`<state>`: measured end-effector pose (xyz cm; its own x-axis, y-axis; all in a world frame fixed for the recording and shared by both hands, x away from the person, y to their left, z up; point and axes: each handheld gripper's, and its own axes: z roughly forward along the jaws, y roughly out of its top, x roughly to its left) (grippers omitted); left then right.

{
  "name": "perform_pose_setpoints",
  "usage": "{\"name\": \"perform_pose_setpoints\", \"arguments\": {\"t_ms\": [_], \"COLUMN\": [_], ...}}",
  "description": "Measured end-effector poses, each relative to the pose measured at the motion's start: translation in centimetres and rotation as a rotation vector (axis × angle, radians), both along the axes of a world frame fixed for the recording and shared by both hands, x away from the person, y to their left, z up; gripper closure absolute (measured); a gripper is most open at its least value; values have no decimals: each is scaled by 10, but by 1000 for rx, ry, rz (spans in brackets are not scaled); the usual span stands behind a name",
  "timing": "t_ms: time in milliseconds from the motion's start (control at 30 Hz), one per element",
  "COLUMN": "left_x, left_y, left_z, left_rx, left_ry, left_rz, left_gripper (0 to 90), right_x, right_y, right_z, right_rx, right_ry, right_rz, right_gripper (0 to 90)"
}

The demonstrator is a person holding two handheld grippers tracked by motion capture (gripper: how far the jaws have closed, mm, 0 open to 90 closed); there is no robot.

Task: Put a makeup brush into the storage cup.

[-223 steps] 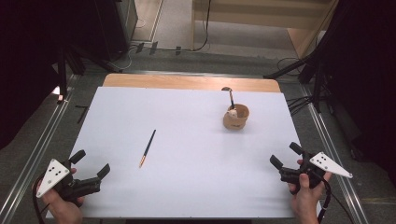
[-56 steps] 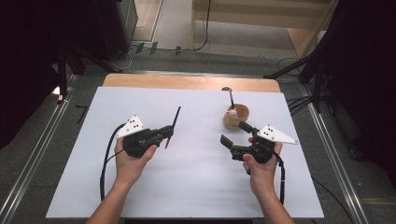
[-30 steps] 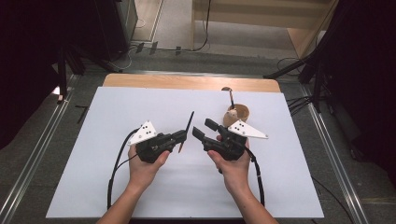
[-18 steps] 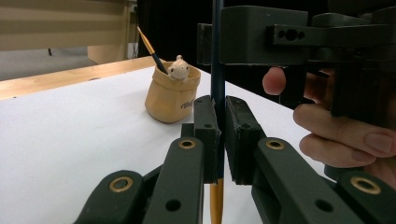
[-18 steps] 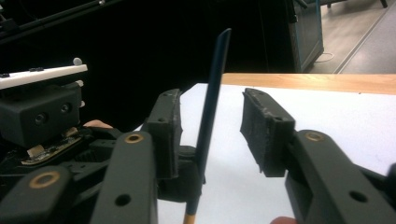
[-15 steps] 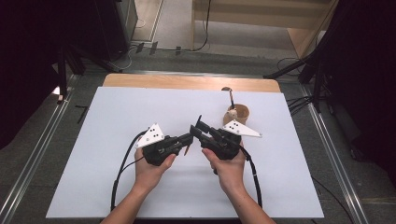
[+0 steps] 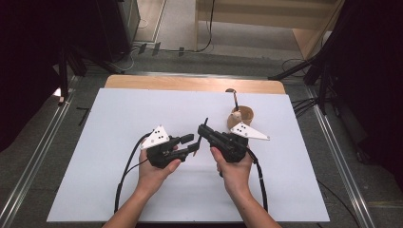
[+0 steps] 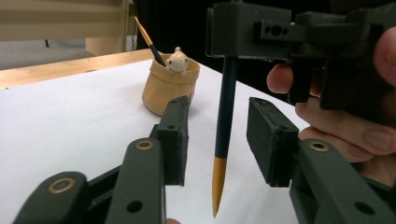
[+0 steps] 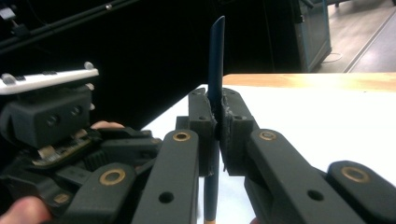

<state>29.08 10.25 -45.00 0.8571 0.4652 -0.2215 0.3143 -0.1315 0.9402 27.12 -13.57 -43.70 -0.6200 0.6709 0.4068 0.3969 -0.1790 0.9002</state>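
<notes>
No readable text, label, brand, number or sign appears anywhere.

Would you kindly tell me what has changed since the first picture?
The pencil left the table: the left gripper lifted it, carried it rightward, and its jaws have just opened. The right gripper came inward and closed on the pencil. The holder with its brush stayed put.

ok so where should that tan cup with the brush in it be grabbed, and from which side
Probably best by its rim and wall, on the side away from the little figure: the cup stands upright and open-topped, so one jaw can slip inside and one outside. Come from above, clear of the brush leaning out at the back and the figure on the lip.
</notes>
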Motion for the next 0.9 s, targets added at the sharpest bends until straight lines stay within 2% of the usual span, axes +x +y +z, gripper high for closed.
{"name": "perform_pose_setpoints", "arguments": {"t_ms": [33,133,267,367,533,600,633,700,800,833,867,900], "left_x": [1,1,0,-1,-1,-1,-2,-2,-6,-6,-6,-5], "left_y": [1,0,-7,-14,-19,-20,-21,-22,-24,-23,-23,-21], "left_z": [0,-1,-7,-11,-15,-16,-16,-16,-15,-14,-14,-13], "left_rx": [3,13,64,102,129,141,148,155,183,163,163,158], "left_ry": [2,11,22,24,32,31,26,23,-14,-13,-13,-16], "left_rz": [-6,-16,-30,-20,-20,-22,-22,-31,-22,-20,-20,-16], "left_gripper": [598,599,600,609,633,708,708,822,852,854,854,855], "right_x": [0,0,0,-2,-2,-2,-2,-3,-2,-3,-3,-3], "right_y": [-1,-2,-4,-4,-4,-5,-4,-4,-4,-4,-3,-3], "right_z": [-1,-1,1,3,5,5,5,6,5,5,5,5], "right_rx": [-20,-24,-13,-15,-15,-17,-17,-20,-20,-16,-14,-14], "right_ry": [-6,-11,-14,-23,-30,-30,-29,-28,-27,-28,-27,-27], "right_rz": [-9,-14,-17,-14,-10,-7,-7,-8,-9,-21,-32,-32], "right_gripper": [859,859,859,859,859,859,859,859,857,779,681,681]}}
